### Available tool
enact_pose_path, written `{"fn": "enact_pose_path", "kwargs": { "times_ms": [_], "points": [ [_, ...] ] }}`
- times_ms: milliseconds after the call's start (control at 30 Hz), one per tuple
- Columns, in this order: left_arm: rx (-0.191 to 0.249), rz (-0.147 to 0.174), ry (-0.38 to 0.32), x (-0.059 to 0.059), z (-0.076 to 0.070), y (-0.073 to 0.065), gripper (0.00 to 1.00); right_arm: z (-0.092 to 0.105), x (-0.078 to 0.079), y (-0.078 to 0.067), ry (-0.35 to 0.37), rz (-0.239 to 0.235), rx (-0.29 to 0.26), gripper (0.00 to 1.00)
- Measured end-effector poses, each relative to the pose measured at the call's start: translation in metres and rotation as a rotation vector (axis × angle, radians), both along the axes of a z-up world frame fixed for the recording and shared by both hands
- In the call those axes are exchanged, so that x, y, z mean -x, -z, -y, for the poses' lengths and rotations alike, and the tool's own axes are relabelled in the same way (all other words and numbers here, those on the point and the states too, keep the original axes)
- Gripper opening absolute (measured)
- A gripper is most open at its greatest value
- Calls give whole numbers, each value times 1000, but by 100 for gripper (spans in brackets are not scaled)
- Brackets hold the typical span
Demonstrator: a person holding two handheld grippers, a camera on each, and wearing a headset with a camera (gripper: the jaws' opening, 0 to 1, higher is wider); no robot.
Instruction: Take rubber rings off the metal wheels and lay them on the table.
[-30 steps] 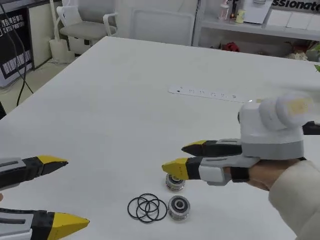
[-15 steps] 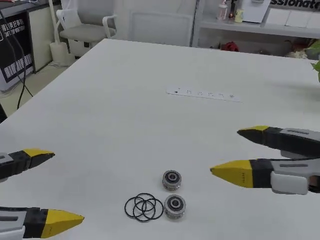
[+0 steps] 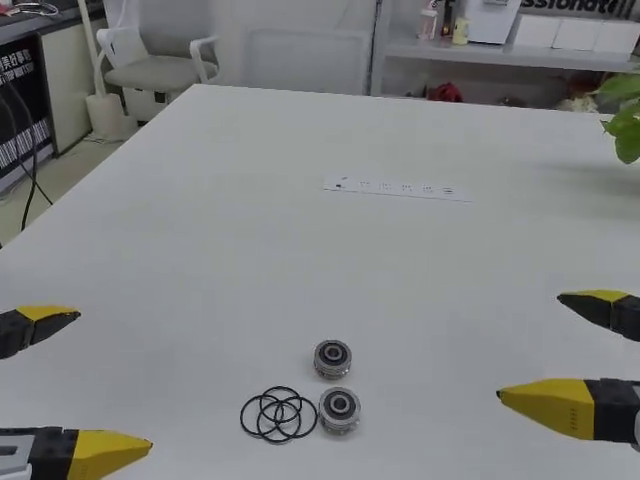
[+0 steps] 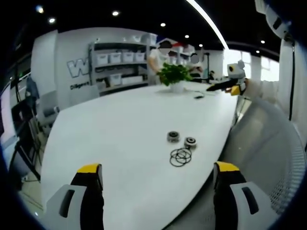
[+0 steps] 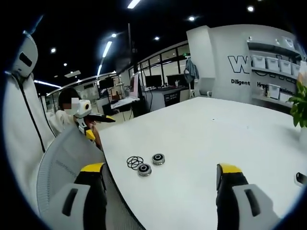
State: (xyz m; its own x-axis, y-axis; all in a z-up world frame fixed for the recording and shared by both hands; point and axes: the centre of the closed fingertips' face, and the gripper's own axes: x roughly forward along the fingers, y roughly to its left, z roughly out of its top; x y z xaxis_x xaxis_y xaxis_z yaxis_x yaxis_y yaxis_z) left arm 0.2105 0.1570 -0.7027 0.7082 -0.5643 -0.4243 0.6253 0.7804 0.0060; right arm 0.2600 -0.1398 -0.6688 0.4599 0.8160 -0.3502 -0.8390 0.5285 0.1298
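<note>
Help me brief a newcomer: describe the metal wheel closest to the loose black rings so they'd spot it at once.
On the large white table, find the heap of black rubber rings near the person's edge. The nearer wheel sits right beside that heap, on its right in the head view. The other wheel stands just beyond it, clear of the rings.
</note>
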Motion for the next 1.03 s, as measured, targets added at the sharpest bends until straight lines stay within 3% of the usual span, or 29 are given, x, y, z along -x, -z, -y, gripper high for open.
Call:
{"fn": "enact_pose_path", "kwargs": {
  "times_ms": [133, 233, 533, 1033],
  "points": [
    [7, -16, -6, 2, 0, 4, 98, 8, 9, 16, 33, -33, -8, 95],
    [6, -12, -10, 1, 0, 4, 99, 12, 14, 27, 52, -57, -6, 96],
    [-5, -46, -13, 2, -2, 20, 100, 13, 25, 66, 57, -144, 81, 96],
    [-5, -80, -38, 3, -5, 29, 100, 14, 33, 88, 28, -196, 147, 99]
  ]
}}
